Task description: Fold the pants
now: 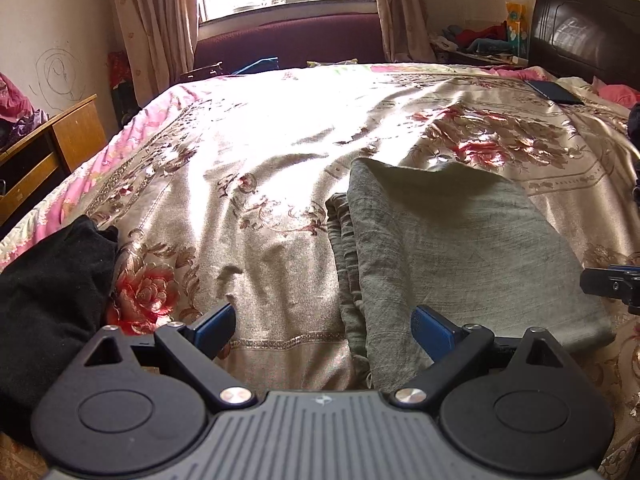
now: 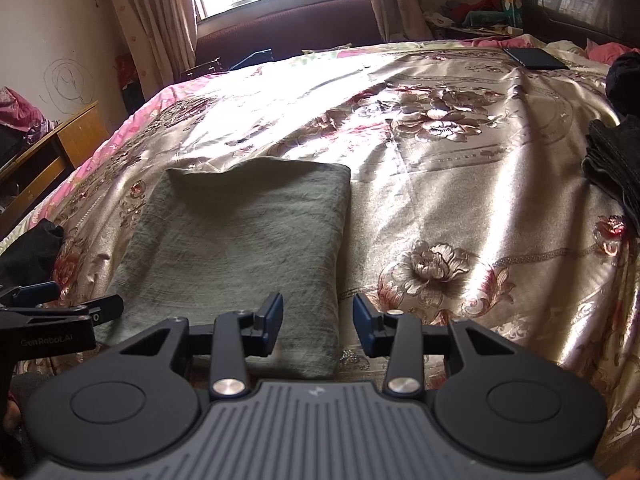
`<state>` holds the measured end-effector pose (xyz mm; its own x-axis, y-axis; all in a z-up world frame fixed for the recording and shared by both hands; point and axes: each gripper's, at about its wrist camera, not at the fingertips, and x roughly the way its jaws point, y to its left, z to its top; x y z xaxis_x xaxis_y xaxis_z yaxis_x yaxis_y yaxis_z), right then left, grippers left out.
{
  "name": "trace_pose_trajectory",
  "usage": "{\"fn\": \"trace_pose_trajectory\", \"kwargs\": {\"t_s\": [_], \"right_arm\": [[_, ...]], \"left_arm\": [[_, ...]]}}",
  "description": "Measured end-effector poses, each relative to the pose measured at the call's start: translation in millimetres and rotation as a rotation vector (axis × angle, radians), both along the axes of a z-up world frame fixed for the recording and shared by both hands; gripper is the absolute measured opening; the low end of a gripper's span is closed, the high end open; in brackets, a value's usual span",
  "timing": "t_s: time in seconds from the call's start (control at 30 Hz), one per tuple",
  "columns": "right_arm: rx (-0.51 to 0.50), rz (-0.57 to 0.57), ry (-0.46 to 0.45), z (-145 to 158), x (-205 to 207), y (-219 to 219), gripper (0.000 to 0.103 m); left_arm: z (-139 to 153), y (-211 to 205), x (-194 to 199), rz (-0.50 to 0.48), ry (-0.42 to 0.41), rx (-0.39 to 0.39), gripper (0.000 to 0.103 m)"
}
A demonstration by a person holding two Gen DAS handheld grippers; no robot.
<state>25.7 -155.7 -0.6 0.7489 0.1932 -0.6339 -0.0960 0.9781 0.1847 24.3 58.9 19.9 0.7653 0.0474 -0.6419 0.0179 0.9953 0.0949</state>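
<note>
The grey-green pants (image 1: 452, 248) lie folded into a flat rectangle on the floral bedspread (image 1: 240, 152); they also show in the right wrist view (image 2: 240, 240). My left gripper (image 1: 324, 328) is open and empty, just above the pants' near left edge. My right gripper (image 2: 318, 320) is open and empty, over the pants' near right corner. The right gripper's tip (image 1: 612, 284) shows at the right edge of the left wrist view, and the left gripper (image 2: 60, 308) shows at the left edge of the right wrist view.
A black garment (image 1: 48, 300) lies at the bed's near left. A folded dark garment (image 2: 616, 168) sits at the right edge of the bed. A dark flat object (image 2: 534, 58) lies near the headboard (image 1: 584, 32). A wooden desk (image 1: 48, 152) stands to the left.
</note>
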Motion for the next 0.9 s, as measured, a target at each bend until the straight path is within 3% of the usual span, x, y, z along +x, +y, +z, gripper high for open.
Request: {"fn": "trace_pose_trajectory", "kwargs": {"t_s": [0.17,0.3,0.43,0.53,0.67,0.8,0.9], "right_arm": [[-0.002,0.024,-0.065,15,32,2,0.04],[-0.005,0.063,-0.089,18,78,14,0.04],[-0.014,0.121,-0.1,8,125,31,0.04],[-0.028,0.15,-0.053,-12,159,46,0.04],[-0.05,0.181,0.011,-36,182,62,0.042],[-0.035,0.193,-0.023,-24,174,66,0.042],[-0.037,0.213,-0.038,-12,165,74,0.042]], "left_arm": [[19,-4,27,-0.006,-0.033,-0.019,0.103],[23,-10,71,0.0,-0.064,0.025,0.103],[5,-4,122,0.043,-0.041,0.06,0.103],[-23,6,151,0.093,0.011,0.099,0.103],[-32,21,147,0.127,0.008,0.04,0.103],[-25,40,126,0.187,0.01,0.019,0.103],[-18,55,100,0.198,0.017,-0.069,0.103]]}}
